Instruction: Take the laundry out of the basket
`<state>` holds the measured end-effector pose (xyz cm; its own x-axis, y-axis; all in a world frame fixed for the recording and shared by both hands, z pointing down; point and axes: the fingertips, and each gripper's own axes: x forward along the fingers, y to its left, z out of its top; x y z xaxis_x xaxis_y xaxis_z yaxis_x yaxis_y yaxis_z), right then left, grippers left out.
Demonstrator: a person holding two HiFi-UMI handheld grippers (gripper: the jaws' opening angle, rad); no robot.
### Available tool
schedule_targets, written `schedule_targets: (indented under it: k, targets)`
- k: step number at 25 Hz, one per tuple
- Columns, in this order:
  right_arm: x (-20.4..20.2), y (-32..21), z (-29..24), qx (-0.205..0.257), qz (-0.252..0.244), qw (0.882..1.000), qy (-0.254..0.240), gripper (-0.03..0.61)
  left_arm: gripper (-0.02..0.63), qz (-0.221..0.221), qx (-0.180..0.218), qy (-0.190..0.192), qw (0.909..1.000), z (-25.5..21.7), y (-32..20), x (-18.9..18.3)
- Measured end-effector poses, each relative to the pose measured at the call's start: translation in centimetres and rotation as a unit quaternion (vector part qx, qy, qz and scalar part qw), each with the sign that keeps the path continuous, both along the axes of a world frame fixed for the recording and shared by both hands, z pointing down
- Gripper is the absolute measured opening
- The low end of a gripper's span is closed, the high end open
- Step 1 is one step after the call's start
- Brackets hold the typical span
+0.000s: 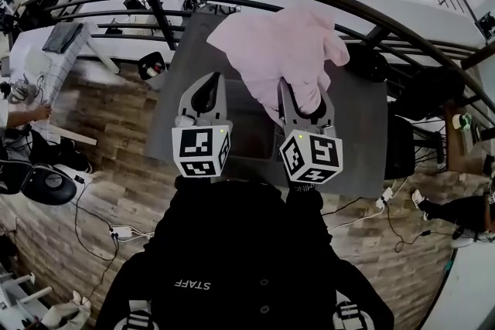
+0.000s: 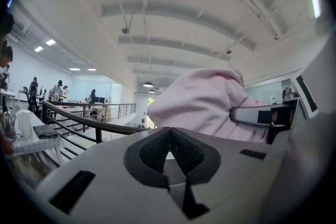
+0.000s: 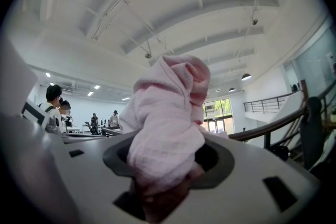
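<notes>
- Pink cloth [image 3: 167,113] fills the jaws of my right gripper [image 3: 168,165], which are clamped on a bunched fold.
- Jaws of my left gripper [image 2: 169,141] are pressed together, empty, just beside the cloth.
- Cloth hangs raised over the grey desk [image 1: 363,127].
- One piece looks out; I can't make out the basket, so the remainder is unclear.

Head view steeply down, gripper views level, close, all sharing pink cloth [image 1: 278,50]

Laundry [image 1: 271,50] sits in the right tool [image 1: 304,100], left tool [image 1: 203,91] beside it.
</notes>
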<state>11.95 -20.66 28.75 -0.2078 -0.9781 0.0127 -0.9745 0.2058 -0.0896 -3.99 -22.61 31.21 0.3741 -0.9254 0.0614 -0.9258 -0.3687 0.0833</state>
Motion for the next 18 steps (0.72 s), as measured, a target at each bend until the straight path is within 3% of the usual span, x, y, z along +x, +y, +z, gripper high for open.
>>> schedule_targets:
  k: [18]
  targets:
    - [-0.79,0.40,0.66,-0.003,-0.004,1.000,0.008,0.242,0.002,0.005,-0.003,-0.004,1.0000,0.19,0.84,0.46]
